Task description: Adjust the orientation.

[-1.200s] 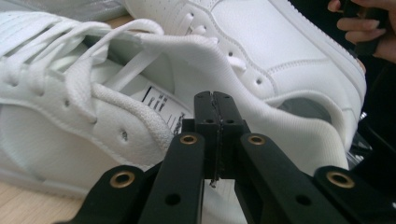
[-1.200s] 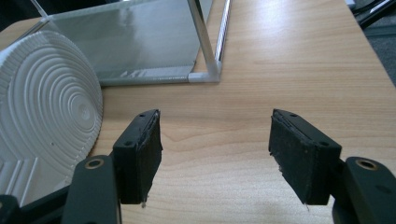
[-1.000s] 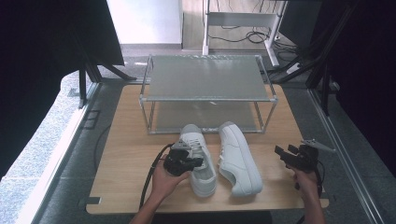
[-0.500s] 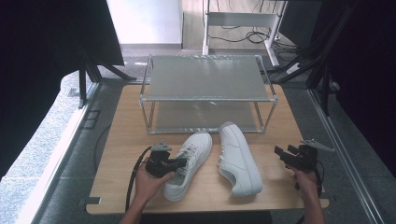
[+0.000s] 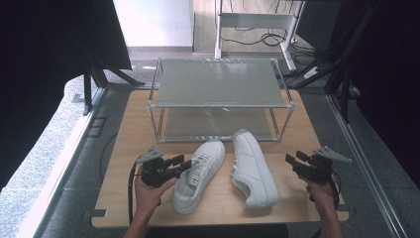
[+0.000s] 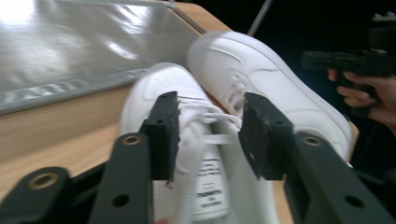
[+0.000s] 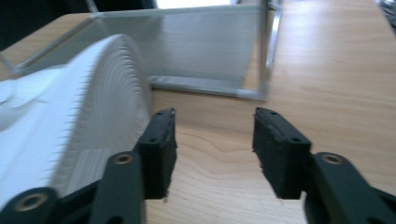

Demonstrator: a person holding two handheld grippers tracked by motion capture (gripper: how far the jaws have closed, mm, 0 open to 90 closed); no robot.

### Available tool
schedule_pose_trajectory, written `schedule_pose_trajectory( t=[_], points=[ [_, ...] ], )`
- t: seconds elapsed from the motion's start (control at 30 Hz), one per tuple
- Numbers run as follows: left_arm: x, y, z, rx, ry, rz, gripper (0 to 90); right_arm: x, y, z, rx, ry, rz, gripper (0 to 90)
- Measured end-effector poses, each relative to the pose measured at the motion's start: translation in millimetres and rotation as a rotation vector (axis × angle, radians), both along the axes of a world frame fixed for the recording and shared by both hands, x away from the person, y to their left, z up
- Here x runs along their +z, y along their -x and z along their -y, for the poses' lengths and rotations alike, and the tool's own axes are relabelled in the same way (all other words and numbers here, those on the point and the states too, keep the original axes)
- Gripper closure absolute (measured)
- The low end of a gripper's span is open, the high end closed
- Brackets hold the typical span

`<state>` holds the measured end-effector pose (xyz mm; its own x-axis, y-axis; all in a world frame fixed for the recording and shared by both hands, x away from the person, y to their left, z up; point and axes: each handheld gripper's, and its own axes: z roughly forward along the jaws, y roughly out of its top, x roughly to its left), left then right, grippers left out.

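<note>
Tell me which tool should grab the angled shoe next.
Left. The left tool already straddles the angled shoe at its tongue, jaws open. The right tool sits beyond the other shoe, gripping nothing.

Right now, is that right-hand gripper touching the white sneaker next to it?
Apart. In the high view, bare wooden table shows between the right gripper and the right white sneaker; its jaws stand open around nothing.

smooth white leather sneakers [image 5: 200,174], matt wooden table [image 5: 124,148]
</note>
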<state>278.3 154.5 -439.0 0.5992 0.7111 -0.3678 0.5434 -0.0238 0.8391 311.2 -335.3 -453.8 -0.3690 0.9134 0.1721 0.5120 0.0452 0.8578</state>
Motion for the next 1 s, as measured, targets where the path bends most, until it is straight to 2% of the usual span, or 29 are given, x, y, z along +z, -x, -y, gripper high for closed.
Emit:
schedule_pose_trajectory(
  t=[0.03,0.07,0.1,0.13,0.17,0.2,0.3,0.37,0.4,0.47,0.5,0.53,0.57,0.6,0.63,0.77,0.8,0.83,0.87,1.0],
  points=[
    [0.0,0.0,0.0,0.0,0.0,0.0,51.4,0.0,0.0,0.0,0.0,0.0,0.0,51.8],
    [-0.7,-2.0,-5.9,0.028,-0.013,-0.003,48.7,4.1,2.3,-5.5,0.034,0.003,0.015,57.8],
    [-0.7,-2.0,-5.9,0.028,-0.013,-0.003,46.9,4.1,2.3,-5.5,0.034,0.003,0.015,57.8],
    [-1.4,-4.1,-12.0,0.046,-0.011,-0.006,46.0,9.4,5.3,-11.4,0.091,-0.002,0.026,63.3],
    [-1.4,-4.1,-12.0,0.046,-0.011,-0.006,45.4,9.4,5.3,-11.4,0.091,-0.002,0.026,63.3],
    [-1.9,-5.1,-15.6,0.052,-0.003,-0.01,45.4,12.0,7.5,-14.9,0.106,0.001,0.034,67.0],
    [-3.5,-6.6,-23.0,0.061,0.0,-0.018,44.5,20.3,17.9,-30.9,0.204,0.01,0.046,79.1],
    [-4.3,-6.9,-24.1,0.06,0.0,-0.022,44.1,22.1,20.7,-36.0,0.223,0.017,0.046,81.8],
    [-6.2,-7.9,-25.2,0.053,-0.011,-0.037,43.8,25.6,26.3,-47.8,0.271,0.024,0.046,86.0],
    [-8.0,-8.6,-25.6,0.051,-0.007,-0.046,43.5,29.3,33.1,-61.7,0.329,0.041,0.043,88.6],
    [-8.6,-8.9,-25.9,0.046,0.005,-0.051,43.5,30.7,36.9,-69.1,0.356,0.051,0.044,89.3],
    [-8.6,-8.9,-25.9,0.046,0.005,-0.051,43.5,30.7,36.9,-69.1,0.356,0.051,0.044,89.3],
    [-9.2,-9.4,-25.9,0.036,0.024,-0.056,43.5,31.8,41.1,-76.4,0.385,0.06,0.04,89.7],
    [-10.1,-10.3,-24.7,0.029,0.037,-0.061,43.5,31.4,49.6,-90.7,0.443,0.083,0.038,89.9],
    [-10.1,-10.3,-24.7,0.029,0.037,-0.061,43.5,31.4,49.6,-90.7,0.443,0.083,0.038,89.9],
    [-12.6,-13.2,-21.6,0.016,0.023,-0.07,43.5,22.6,63.0,-114.9,0.494,0.125,0.018,90.0],
    [-13.0,-13.7,-20.9,0.014,0.019,-0.072,43.5,16.5,65.5,-124.5,0.508,0.163,0.008,90.0],
    [-13.2,-13.9,-20.2,0.013,0.013,-0.072,43.5,16.5,65.5,-124.5,0.508,0.163,0.008,90.0],
    [-13.1,-14.0,-19.3,0.009,0.016,-0.073,43.1,9.2,65.6,-133.7,0.506,0.205,-0.019,90.0],
    [-12.3,-13.4,-20.0,0.011,0.018,-0.074,42.8,-1.9,66.3,-142.9,0.514,0.255,-0.054,90.0]
  ],
)
